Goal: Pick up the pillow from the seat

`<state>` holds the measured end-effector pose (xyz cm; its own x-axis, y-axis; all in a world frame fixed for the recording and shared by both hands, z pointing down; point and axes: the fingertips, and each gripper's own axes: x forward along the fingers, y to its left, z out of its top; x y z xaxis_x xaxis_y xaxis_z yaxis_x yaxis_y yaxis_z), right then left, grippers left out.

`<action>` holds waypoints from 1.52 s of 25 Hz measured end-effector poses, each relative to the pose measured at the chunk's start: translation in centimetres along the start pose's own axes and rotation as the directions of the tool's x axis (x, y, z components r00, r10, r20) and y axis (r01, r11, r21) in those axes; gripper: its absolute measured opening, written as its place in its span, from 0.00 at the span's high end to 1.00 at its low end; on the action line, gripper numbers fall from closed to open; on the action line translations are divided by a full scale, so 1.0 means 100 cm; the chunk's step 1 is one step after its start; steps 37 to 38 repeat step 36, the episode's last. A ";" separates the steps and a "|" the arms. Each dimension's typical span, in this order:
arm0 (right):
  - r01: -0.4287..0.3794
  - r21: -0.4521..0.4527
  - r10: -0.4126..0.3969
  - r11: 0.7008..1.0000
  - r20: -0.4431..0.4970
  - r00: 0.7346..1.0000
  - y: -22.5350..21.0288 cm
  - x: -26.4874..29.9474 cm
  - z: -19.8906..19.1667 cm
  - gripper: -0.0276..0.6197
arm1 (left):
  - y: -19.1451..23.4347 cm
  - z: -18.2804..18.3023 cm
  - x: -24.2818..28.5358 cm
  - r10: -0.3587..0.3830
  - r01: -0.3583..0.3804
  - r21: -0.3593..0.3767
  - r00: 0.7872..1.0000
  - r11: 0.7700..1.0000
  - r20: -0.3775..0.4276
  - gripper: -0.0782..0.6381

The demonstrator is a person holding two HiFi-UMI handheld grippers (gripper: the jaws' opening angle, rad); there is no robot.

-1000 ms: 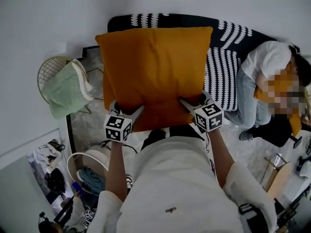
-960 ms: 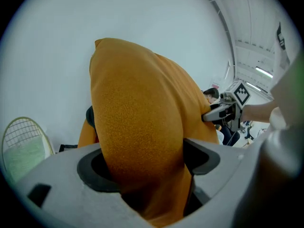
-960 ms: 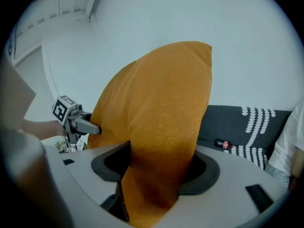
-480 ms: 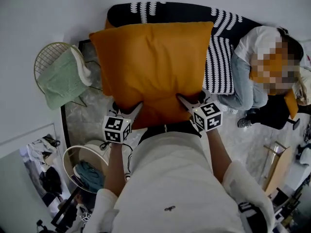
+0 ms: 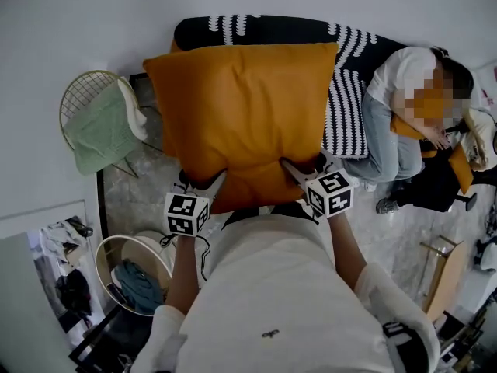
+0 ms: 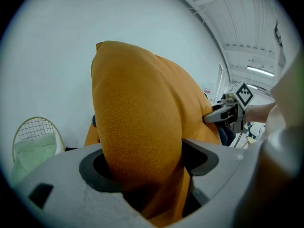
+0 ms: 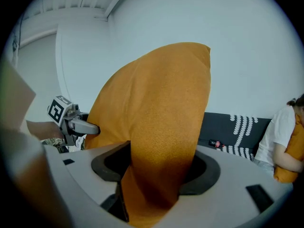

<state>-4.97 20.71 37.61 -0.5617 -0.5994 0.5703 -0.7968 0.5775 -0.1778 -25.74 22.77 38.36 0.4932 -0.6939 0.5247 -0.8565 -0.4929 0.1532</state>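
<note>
A large orange pillow [image 5: 241, 115] hangs in the air in front of me, clear of the black sofa with white patterning [image 5: 357, 92]. My left gripper [image 5: 203, 186] is shut on its lower left edge, and my right gripper [image 5: 299, 171] is shut on its lower right edge. In the left gripper view the pillow [image 6: 137, 127] fills the gap between the left gripper's [image 6: 147, 167] jaws, with the right gripper [image 6: 223, 113] showing beyond it. In the right gripper view the pillow's fabric [image 7: 161, 113] is pinched by the right gripper [image 7: 156, 167], and the left gripper [image 7: 78, 125] shows at the left.
A person [image 5: 404, 115] sits on the sofa's right end, hugging an orange cushion [image 7: 289, 156]. A wire chair with a green cloth [image 5: 97, 127] stands at the left. A round basket with clothes [image 5: 132, 274] is by my left leg. A wooden stand [image 5: 443, 270] is at the right.
Both grippers have drawn back from the sofa with the pillow between them. More of the sofa's back now shows above the pillow. Both grips are unchanged.
</note>
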 end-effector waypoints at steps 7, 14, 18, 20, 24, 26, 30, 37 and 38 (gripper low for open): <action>-0.022 -0.042 0.024 0.999 0.048 0.999 -0.025 -0.053 -0.001 0.50 | -0.060 0.015 -0.007 0.058 -0.059 0.003 0.998 0.998 0.032 0.36; -0.026 -0.067 0.030 0.997 0.066 0.997 -0.052 -0.105 -0.023 0.52 | -0.126 0.014 -0.004 0.087 -0.087 0.000 0.995 0.996 0.037 0.36; -0.030 -0.054 0.033 0.998 0.069 0.997 -0.060 -0.130 -0.042 0.52 | -0.158 0.008 -0.007 0.093 -0.094 0.012 0.995 0.996 0.024 0.36; -0.034 -0.051 0.037 0.998 0.070 0.997 -0.064 -0.140 -0.050 0.52 | -0.171 0.005 -0.009 0.098 -0.098 0.018 0.995 0.995 0.023 0.36; -0.045 -0.052 0.048 0.998 0.068 0.996 -0.067 -0.156 -0.062 0.52 | -0.192 -0.001 -0.013 0.113 -0.114 0.015 0.993 0.993 0.021 0.36; -0.050 -0.057 0.054 0.997 0.065 0.996 -0.066 -0.161 -0.067 0.52 | -0.199 -0.007 -0.017 0.121 -0.121 0.009 0.993 0.993 0.015 0.36; -0.063 -0.056 0.066 0.996 0.059 0.996 -0.064 -0.170 -0.082 0.52 | -0.213 -0.018 -0.023 0.129 -0.129 0.008 0.992 0.992 0.007 0.36; -0.070 -0.043 0.071 0.997 0.043 0.996 -0.061 -0.180 -0.101 0.52 | -0.227 -0.031 -0.030 0.137 -0.136 0.016 0.991 0.991 -0.011 0.36; -0.070 -0.043 0.071 0.997 0.043 0.996 -0.061 -0.180 -0.101 0.52 | -0.227 -0.031 -0.030 0.137 -0.136 0.016 0.991 0.991 -0.011 0.36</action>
